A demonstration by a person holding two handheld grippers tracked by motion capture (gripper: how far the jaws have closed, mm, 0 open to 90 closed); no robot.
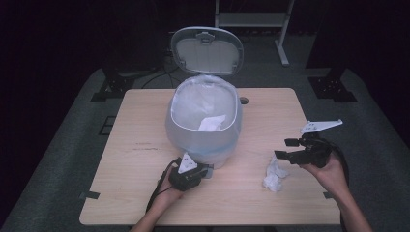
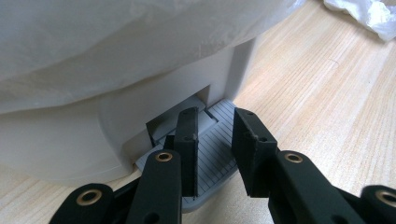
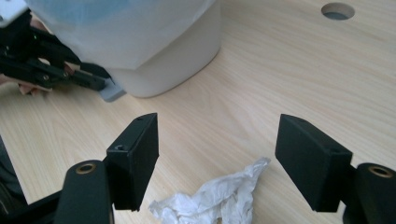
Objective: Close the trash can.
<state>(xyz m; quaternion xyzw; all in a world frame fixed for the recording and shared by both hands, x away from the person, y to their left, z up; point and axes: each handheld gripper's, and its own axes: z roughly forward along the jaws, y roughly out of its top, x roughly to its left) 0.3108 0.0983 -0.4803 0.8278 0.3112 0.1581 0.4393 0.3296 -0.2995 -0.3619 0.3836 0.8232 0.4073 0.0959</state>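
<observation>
Left gripper (image 1: pixel 205 171), black jaws nearly together, pressing ribbed grey pedal (image 2: pixel 212 154) at base of oval white bin (image 1: pixel 203 125), lid up, crinkled bag liner; crumpled tissue (image 1: pixel 274 175) on pale wood table (image 1: pixel 145 193); right gripper (image 1: pixel 286 148) spread wide above it.

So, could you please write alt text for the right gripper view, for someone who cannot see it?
The right tongs hang open above a crumpled white tissue on a wooden table. Farther back, the left tongs press the grey pedal of a white bin lined with a plastic bag.
</observation>
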